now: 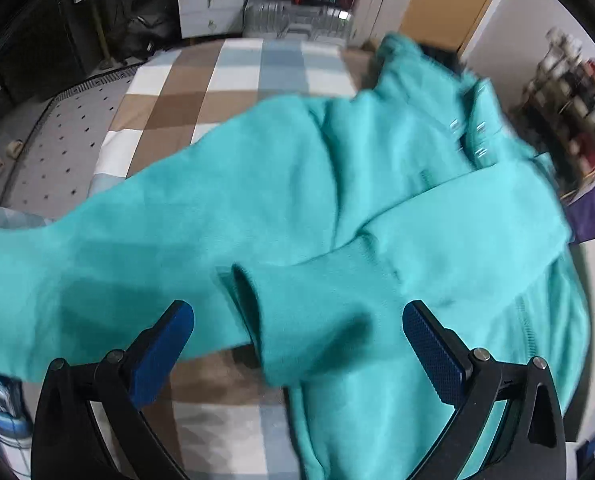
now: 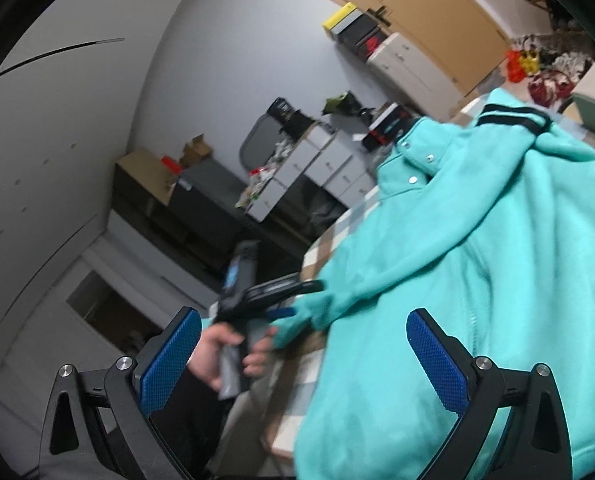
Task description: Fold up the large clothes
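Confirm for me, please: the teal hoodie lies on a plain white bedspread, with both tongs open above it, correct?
Not quite: the teal hoodie lies on a checked bedspread of brown, white and blue squares, as the left wrist view shows. The left tongs and right tongs are open.

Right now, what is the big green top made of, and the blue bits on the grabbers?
The turquoise sweatshirt looks like soft, matte fleecy knit: ribbed cuff, floppy folds. The blue pads look like grippy rubber or plastic, with a tiny bumpy grid; I can't be sure which.
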`<state>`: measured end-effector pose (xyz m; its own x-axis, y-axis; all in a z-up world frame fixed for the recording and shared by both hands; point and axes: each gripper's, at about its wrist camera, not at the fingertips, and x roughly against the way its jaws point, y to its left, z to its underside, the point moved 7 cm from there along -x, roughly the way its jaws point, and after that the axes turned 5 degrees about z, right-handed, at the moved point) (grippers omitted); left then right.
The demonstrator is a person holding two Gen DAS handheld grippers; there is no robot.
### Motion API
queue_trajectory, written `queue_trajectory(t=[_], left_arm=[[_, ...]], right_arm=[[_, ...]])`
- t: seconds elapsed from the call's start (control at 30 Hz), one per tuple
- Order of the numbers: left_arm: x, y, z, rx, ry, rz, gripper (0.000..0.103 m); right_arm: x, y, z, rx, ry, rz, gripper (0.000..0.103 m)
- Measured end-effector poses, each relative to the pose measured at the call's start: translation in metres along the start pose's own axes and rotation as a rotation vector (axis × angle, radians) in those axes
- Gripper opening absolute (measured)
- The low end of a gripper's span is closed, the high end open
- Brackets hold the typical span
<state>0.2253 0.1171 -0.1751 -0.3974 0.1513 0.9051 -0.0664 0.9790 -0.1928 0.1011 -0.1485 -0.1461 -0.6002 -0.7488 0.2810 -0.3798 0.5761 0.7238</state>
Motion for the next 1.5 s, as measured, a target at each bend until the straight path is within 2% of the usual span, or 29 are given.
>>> queue_trajectory(t=[0.17, 0.2, 0.23, 0.3, 0.37, 0.4, 0.43, 0.47, 0.5, 0.53, 0.8, 0.97, 1.1, 1.17, 1.23, 1.27, 1.3, 1.4, 1.43, 1.47, 1.5], left_arm=[[-0.025, -0.001, 0.006, -0.028, 0.084, -0.031, 0.102], [-0.025, 0.000, 0.007, -0.027, 0.085, -0.032, 0.099], [-0.026, 0.000, 0.007, -0.024, 0.084, -0.025, 0.085], [-0.028, 0.000, 0.006, -0.002, 0.080, -0.007, 0.075], [-0.027, 0.003, 0.006, 0.027, 0.075, 0.005, 0.057], [-0.027, 0.005, 0.006, 0.029, 0.077, 0.009, 0.038], [-0.025, 0.006, 0.006, 0.026, 0.078, 0.001, 0.027], [-0.024, 0.007, 0.006, 0.024, 0.073, 0.009, 0.024], [-0.022, 0.007, 0.006, 0.023, 0.063, 0.018, 0.009], [-0.021, 0.006, 0.006, 0.023, 0.058, 0.027, 0.006], [0.005, -0.008, -0.018, -0.045, -0.059, 0.029, 0.005], [0.031, -0.013, -0.062, -0.077, -0.128, 0.033, 0.004], [0.068, -0.026, -0.102, -0.077, -0.224, 0.056, 0.004], [0.082, -0.030, -0.112, -0.106, -0.284, 0.041, 0.004], [0.085, -0.018, -0.115, -0.073, -0.337, 0.004, 0.004], [0.080, -0.012, -0.113, -0.051, -0.331, 0.009, 0.004], [0.062, -0.002, -0.107, -0.015, -0.284, 0.027, 0.004], [-0.006, 0.027, -0.075, 0.057, -0.097, 0.009, 0.008], [-0.026, 0.035, -0.063, 0.069, -0.039, -0.013, 0.010], [-0.056, 0.050, -0.045, 0.095, 0.057, -0.078, 0.011], [-0.068, 0.059, -0.035, 0.116, 0.104, -0.110, 0.018]], right_arm=[[0.005, 0.008, 0.003, 0.040, -0.013, -0.013, 0.103], [0.004, 0.008, 0.003, 0.037, -0.004, -0.007, 0.103], [0.003, 0.007, 0.003, 0.032, 0.000, -0.003, 0.103], [0.001, 0.005, 0.005, 0.019, 0.008, 0.006, 0.103], [-0.002, 0.004, 0.007, 0.019, 0.018, 0.018, 0.103], [-0.003, 0.004, 0.008, 0.020, 0.025, 0.024, 0.103], [-0.004, 0.004, 0.010, 0.018, 0.032, 0.028, 0.103], [-0.005, 0.004, 0.011, 0.017, 0.036, 0.028, 0.103], [-0.005, 0.005, 0.012, 0.017, 0.041, 0.026, 0.103], [-0.007, 0.007, 0.013, 0.020, 0.044, 0.023, 0.103], [-0.012, 0.005, 0.019, 0.018, 0.069, 0.034, 0.103], [-0.015, 0.001, 0.021, 0.003, 0.083, 0.034, 0.103], [-0.017, 0.003, 0.021, 0.003, 0.089, 0.028, 0.103], [-0.017, 0.004, 0.021, 0.011, 0.086, 0.030, 0.103], [-0.016, 0.004, 0.021, 0.024, 0.080, 0.038, 0.103], [-0.017, 0.004, 0.021, 0.028, 0.078, 0.044, 0.103], [-0.017, 0.003, 0.021, 0.029, 0.078, 0.048, 0.103], [-0.017, 0.002, 0.022, 0.022, 0.083, 0.053, 0.103], [-0.018, 0.003, 0.023, 0.020, 0.086, 0.051, 0.103], [-0.018, 0.003, 0.022, 0.021, 0.086, 0.050, 0.103], [-0.017, 0.003, 0.022, 0.024, 0.084, 0.053, 0.103]])
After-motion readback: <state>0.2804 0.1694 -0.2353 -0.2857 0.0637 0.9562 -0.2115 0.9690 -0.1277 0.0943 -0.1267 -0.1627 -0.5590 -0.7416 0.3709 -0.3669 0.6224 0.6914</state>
